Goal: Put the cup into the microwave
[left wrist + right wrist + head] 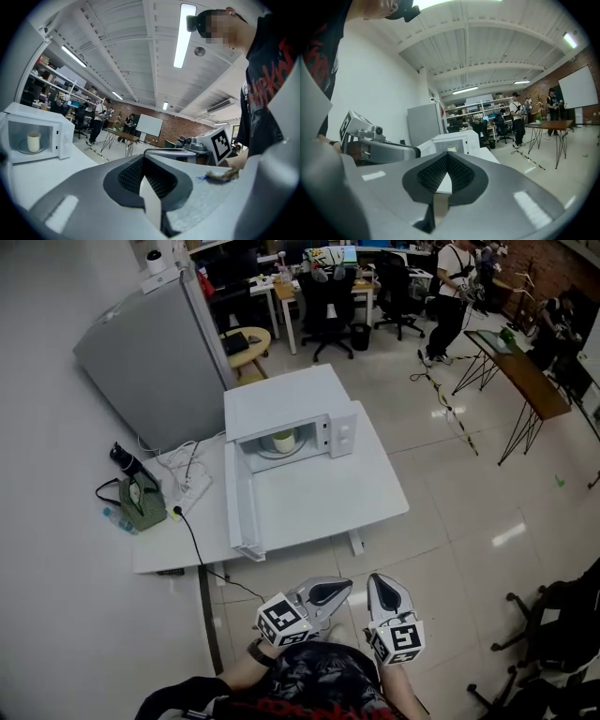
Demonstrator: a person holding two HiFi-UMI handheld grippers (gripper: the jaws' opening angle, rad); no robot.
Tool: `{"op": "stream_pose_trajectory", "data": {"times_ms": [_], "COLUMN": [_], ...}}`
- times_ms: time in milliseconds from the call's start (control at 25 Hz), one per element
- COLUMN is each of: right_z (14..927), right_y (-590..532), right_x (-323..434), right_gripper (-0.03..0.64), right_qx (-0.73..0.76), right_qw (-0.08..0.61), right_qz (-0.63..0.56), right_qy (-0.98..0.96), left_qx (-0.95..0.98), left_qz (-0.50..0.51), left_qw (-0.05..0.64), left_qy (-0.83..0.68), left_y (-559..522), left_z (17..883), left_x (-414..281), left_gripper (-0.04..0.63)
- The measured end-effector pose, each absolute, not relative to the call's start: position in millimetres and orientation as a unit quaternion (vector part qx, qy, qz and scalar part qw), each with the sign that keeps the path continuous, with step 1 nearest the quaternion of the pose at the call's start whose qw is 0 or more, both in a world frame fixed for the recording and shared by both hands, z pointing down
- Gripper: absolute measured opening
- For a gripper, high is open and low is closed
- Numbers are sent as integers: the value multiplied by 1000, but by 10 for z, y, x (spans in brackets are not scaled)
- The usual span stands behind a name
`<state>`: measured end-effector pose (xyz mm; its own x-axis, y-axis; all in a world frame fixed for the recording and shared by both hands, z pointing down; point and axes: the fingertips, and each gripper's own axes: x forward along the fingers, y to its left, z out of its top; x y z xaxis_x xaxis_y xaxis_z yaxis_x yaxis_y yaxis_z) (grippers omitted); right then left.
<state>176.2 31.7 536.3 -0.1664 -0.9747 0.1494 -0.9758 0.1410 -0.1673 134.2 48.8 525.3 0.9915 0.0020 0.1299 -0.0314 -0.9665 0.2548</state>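
At bottom centre, the left gripper (339, 589) and right gripper (378, 583) are closed and empty, the cup (283, 441) inside the open microwave (281, 404).

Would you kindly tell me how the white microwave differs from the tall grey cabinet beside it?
The white microwave sits on the white table; the tall grey cabinet rises behind that table. The microwave's door stands open with a pale cup inside; the cabinet shows only closed grey faces. Both are plain boxy units.

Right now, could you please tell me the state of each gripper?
Left gripper: closed, holding nothing.
Right gripper: closed, holding nothing.
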Motion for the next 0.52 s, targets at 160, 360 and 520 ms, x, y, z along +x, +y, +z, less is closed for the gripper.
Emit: {"op": "stream_pose_trajectory", "data": {"times_ms": [160, 360, 520], "right_z": [5211, 5054, 5040], "right_y": [349, 282, 233], "right_x": [1724, 1510, 1309], "right_gripper": [0, 0, 0], "right_qx": [655, 652, 647], "right_qw": [15, 18, 7], "right_qz": [91, 70, 78], "right_qy": [-750, -755, -759], "left_qx": [991, 991, 992], "left_qz": [53, 43, 50], "left_qw": [122, 125, 112], "left_qy": [3, 11, 36], "left_y": [541, 531, 531], "left_z": [5165, 5135, 5135], "left_x": [1253, 1073, 1004], "left_gripper": [2, 3, 2]}}
